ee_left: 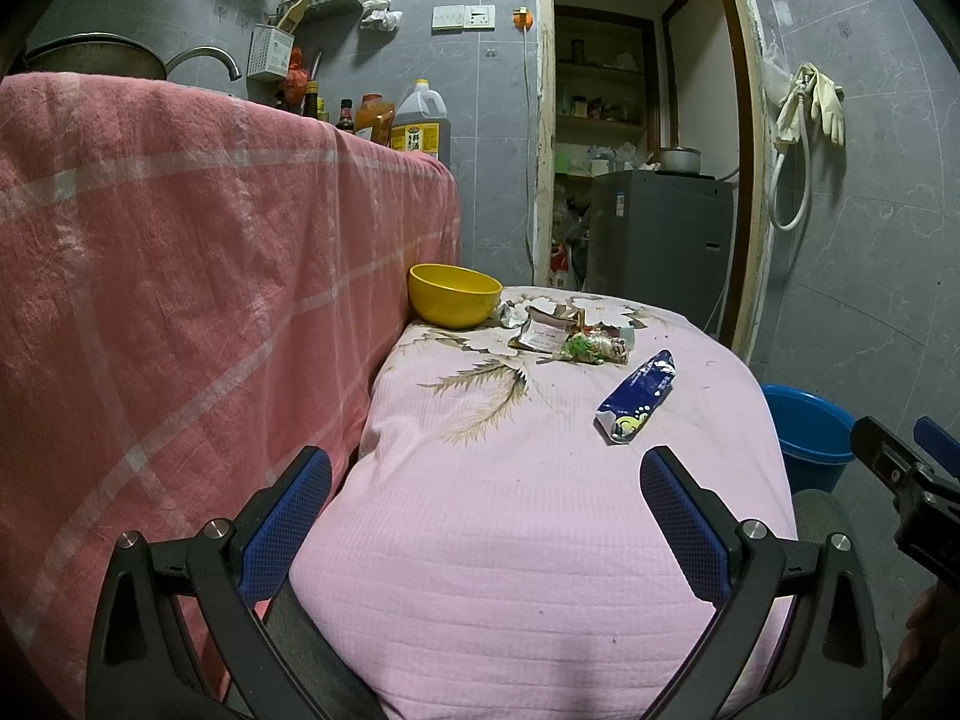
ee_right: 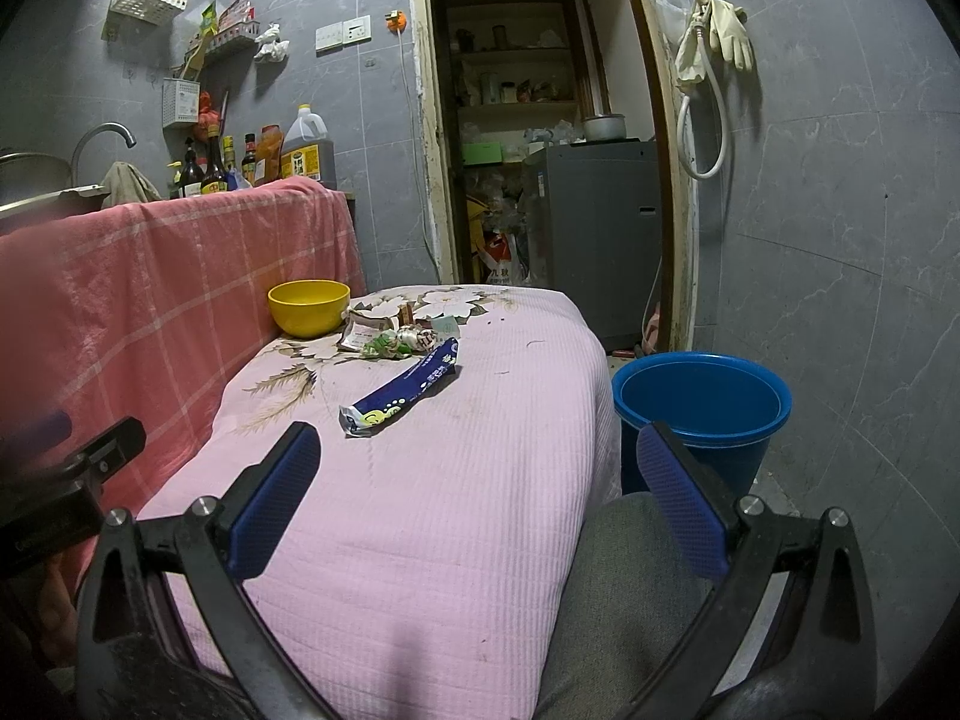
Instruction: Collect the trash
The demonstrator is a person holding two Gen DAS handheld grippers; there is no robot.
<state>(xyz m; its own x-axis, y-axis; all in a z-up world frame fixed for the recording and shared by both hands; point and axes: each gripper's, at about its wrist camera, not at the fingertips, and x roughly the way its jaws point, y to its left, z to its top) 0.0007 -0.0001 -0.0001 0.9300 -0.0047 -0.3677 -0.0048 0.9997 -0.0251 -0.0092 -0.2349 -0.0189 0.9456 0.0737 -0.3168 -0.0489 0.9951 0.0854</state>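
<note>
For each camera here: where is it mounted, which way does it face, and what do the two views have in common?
Left wrist: on the left claw, open, facing forward over the pink table; the right claw shows at the right edge.
Right wrist: on the right claw, open, facing the table's right edge and the blue bucket; the other claw shows at the left edge.
Shared: yellow bowl, blue wrapper, wrapper pile, bucket, doorway.

Both hand-held grippers (ee_left: 486,504) (ee_right: 480,480) spread, empty
</note>
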